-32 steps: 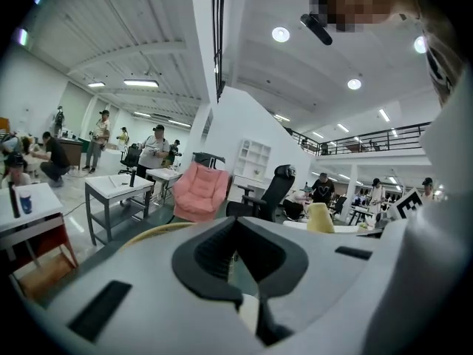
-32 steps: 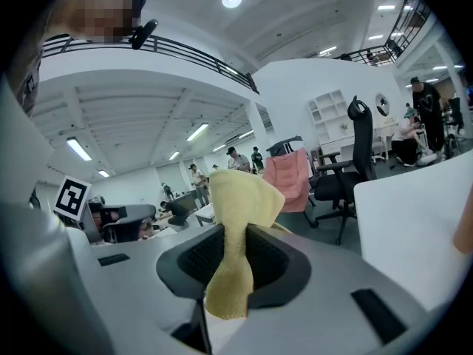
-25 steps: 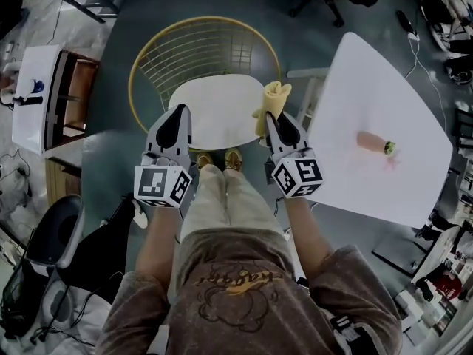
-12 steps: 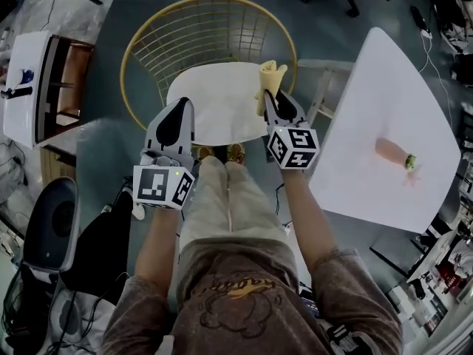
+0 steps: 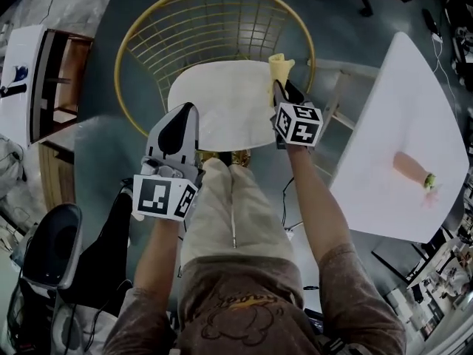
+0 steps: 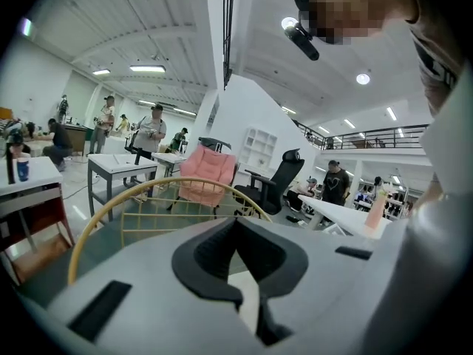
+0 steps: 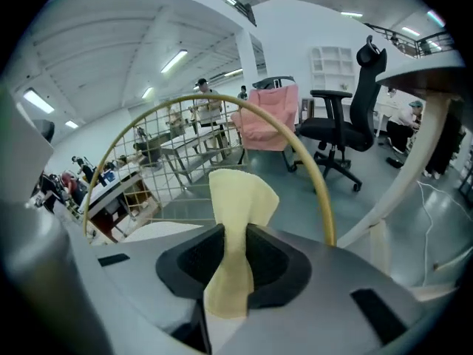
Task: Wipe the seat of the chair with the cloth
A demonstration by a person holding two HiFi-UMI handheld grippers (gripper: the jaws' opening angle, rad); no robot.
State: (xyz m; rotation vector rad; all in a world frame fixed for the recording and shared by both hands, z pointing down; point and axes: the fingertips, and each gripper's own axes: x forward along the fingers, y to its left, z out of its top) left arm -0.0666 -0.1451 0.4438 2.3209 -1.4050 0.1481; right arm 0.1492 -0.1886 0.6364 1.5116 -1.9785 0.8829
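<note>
One cloth (image 7: 235, 220), pale yellow, was found clamped in the right gripper (image 5: 282, 95), whose jaws were closed tight on the cloth's middle; a loose fold was seen standing up beyond the jaw tips and a shorter tail hanging behind them. The cloth was held over the far right edge of the chair seat (image 5: 214, 109), close by the gold wire backrest (image 5: 214, 21); whether it was touching the seat could not be determined. The left gripper (image 5: 185, 115) was noted at the seat's near left edge, its jaws brought together with nothing between them. The cloth was judged light, soft and limp: it would be expected to fold and bunch under pressure, not to slip and not to be damaged. The hold at mid-length was considered sound, though the free fold would need to be pressed flat on the seat for wiping. The seat was judged smooth and hard. Counted: one cloth, one chair, two grippers, one white table (image 5: 399, 109) to the right, and one pink bottle-like item (image 5: 411, 168) lying on it.
</note>
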